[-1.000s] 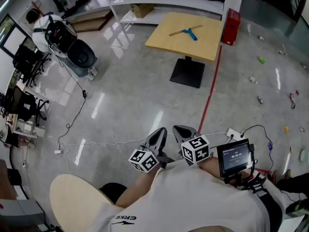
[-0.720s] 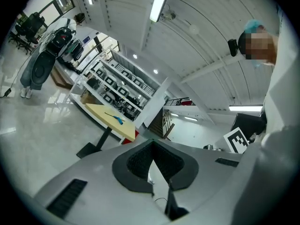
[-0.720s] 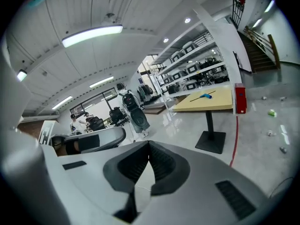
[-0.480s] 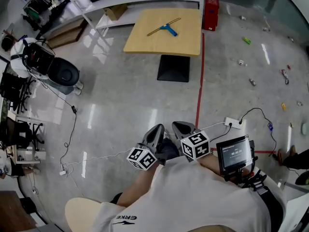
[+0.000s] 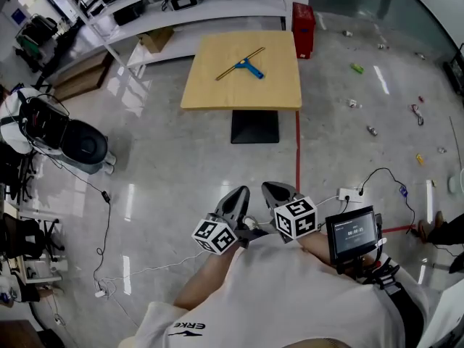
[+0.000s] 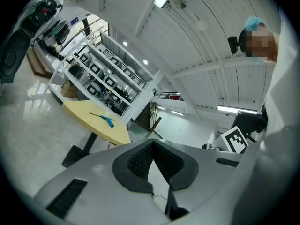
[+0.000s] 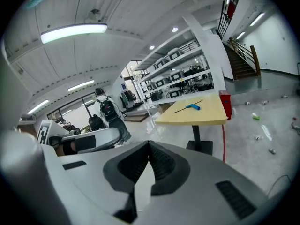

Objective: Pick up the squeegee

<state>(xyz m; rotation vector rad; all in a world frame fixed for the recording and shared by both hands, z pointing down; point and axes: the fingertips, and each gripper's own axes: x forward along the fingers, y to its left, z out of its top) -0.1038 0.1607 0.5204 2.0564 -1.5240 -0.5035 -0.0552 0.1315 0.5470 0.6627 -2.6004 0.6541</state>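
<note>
Squeegee [image 5: 243, 64] is lying flat on the yellow table [image 5: 279, 85], upper middle of the head view. Its long thin blade runs diagonally and the blue handle sticks out toward the lower right. Nothing is touching it.

Both claws are way down in the lower middle of the frame, side by side near the person's chest, well apart from the table with shiny floor [image 5: 181, 165] in between. The left gripper [image 5: 239, 193] has its jaws pinched together at the tips with nothing between them. Same deal for the right gripper [image 5: 271, 189], closed up and empty.

In the left gripper view the squeegee sits small on the tabletop, left of centre; in the right gripper view it's right of centre. A red box [image 5: 303, 19] stands on the floor just beside the table's upper right corner.
</note>
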